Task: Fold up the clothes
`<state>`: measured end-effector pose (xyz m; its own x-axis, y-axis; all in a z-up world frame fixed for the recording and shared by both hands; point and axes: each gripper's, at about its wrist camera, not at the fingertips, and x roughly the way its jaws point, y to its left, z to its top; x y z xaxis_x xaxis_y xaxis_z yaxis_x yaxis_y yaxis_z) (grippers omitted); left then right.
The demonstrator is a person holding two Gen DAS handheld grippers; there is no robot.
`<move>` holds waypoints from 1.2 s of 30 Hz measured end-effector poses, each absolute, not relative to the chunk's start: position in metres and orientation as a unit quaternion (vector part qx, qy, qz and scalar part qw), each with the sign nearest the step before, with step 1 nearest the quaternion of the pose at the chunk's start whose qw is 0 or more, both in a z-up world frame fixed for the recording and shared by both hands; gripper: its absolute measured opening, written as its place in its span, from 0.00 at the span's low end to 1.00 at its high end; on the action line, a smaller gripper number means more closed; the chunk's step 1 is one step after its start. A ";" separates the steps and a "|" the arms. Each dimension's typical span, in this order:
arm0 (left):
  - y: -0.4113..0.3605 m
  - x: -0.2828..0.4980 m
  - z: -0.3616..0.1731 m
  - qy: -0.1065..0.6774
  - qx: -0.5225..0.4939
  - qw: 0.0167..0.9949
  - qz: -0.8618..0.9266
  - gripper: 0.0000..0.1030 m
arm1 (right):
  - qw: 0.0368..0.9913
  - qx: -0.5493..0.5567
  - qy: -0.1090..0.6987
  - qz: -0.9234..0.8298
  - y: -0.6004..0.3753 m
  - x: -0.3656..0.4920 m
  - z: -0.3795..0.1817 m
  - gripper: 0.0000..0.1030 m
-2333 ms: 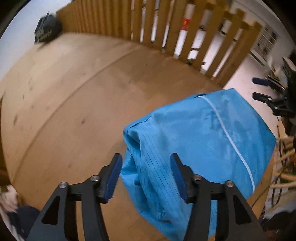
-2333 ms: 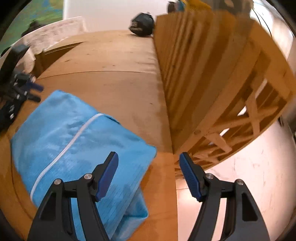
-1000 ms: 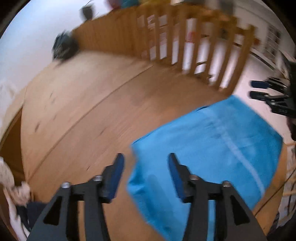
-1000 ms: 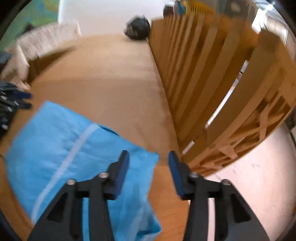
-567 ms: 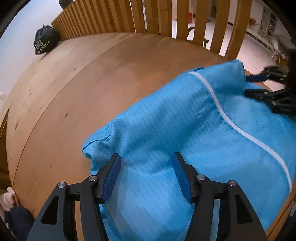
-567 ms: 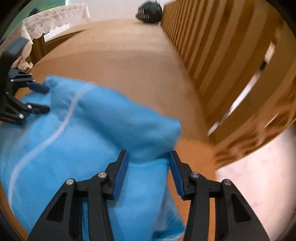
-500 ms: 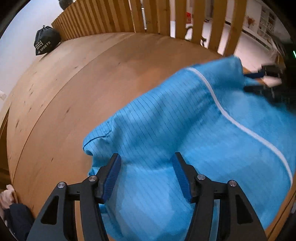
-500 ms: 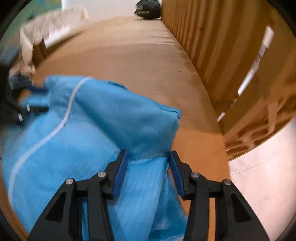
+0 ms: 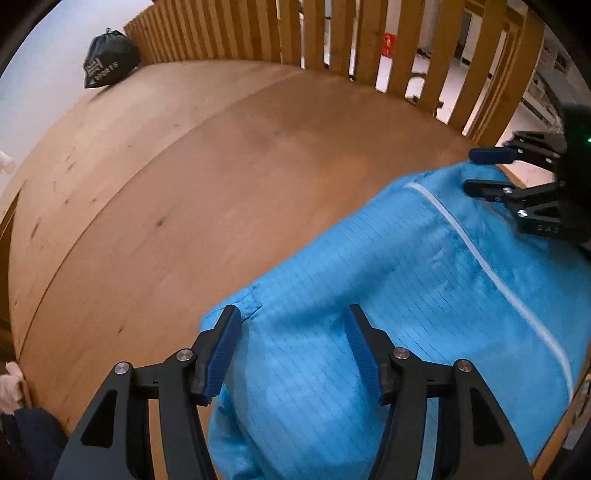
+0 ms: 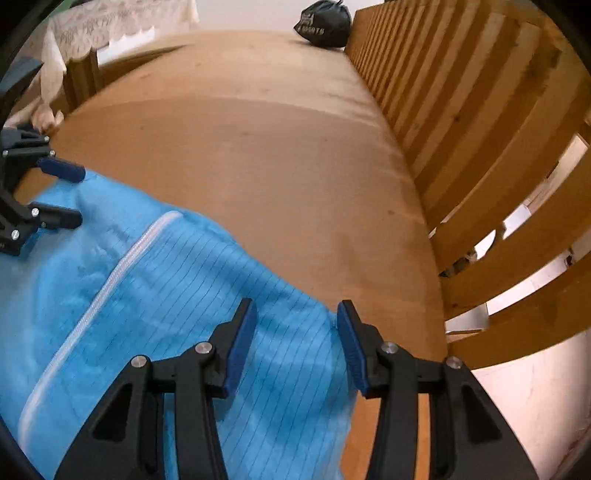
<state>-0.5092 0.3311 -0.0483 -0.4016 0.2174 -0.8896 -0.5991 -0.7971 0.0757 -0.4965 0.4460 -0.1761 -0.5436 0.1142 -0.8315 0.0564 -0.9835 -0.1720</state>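
Observation:
A bright blue pinstriped garment (image 9: 424,295) with a white zip line lies folded on the wooden table (image 9: 184,184). My left gripper (image 9: 291,350) is open, its jaws astride the garment's left corner. My right gripper (image 10: 295,339) is open, its jaws astride the garment's right corner (image 10: 317,310). The garment also fills the lower left of the right wrist view (image 10: 166,295). Each gripper shows at the other view's edge: the right one (image 9: 524,177), the left one (image 10: 40,192). Whether the pads touch the cloth is unclear.
A wooden slat railing (image 9: 369,48) runs along the table's far side and shows on the right in the right wrist view (image 10: 480,129). A black sports bag (image 9: 107,68) sits at the table's far corner. A lace-covered table (image 10: 110,26) stands beyond the left edge.
Both grippers dropped from above the table down over the garment's near corners. Both jaws stay open. The garment's near edge has shifted and flattened a little.

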 end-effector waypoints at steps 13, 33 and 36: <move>0.327 -0.370 -0.067 0.236 -0.475 0.308 0.790 0.55 | -0.046 -0.461 -0.087 0.882 0.399 -0.308 -0.154 0.43; 0.318 -0.365 -0.080 0.191 -0.489 0.313 0.791 0.59 | -0.041 -0.479 -0.118 0.869 0.359 -0.311 -0.187 0.46; 0.308 -0.362 -0.089 0.189 -0.494 0.316 0.788 0.60 | -0.047 -0.485 -0.123 0.864 0.350 -0.305 -0.190 0.46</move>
